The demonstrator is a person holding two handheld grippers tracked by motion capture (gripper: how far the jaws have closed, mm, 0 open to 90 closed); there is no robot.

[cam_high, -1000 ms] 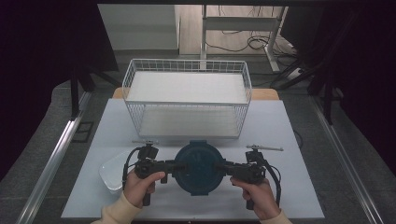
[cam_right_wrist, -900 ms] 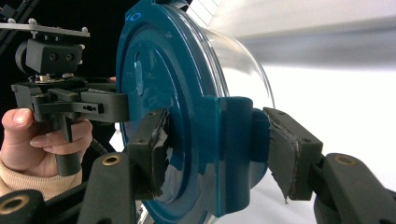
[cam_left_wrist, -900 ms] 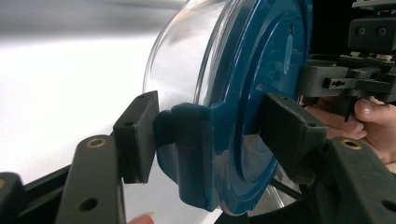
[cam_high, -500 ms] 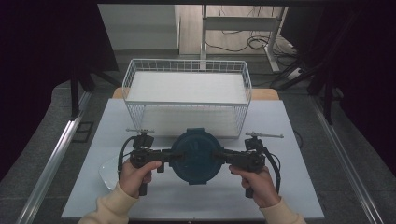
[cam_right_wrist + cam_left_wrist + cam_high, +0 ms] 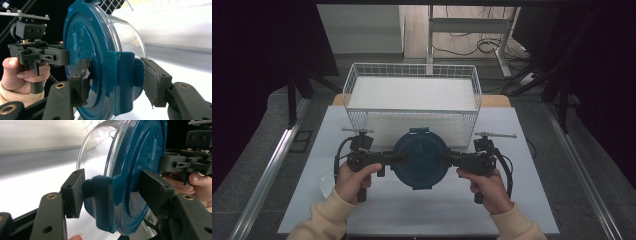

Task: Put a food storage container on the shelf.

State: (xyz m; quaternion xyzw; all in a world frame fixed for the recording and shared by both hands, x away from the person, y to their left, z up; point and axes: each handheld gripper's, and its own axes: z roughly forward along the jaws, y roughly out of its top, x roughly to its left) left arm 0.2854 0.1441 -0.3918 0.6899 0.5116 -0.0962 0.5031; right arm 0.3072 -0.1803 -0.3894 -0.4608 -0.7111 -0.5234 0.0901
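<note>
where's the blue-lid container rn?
High view: blue-lidded container at centre, clamped by its side latches between left tool and right tool, just before the wire basket.

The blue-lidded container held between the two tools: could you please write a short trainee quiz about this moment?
1. True or false: the blue-lidded container rests inside the wire basket.
2. What does each tool clamp? A) the glass wall B) a lid side clip C) the basket rim
3. Fill in: the container body under the lid is ____ (clear or opaque).

Key: 1 false, it is held in front of the basket by the left tool and the right tool; 2 B; 3 clear.
</note>
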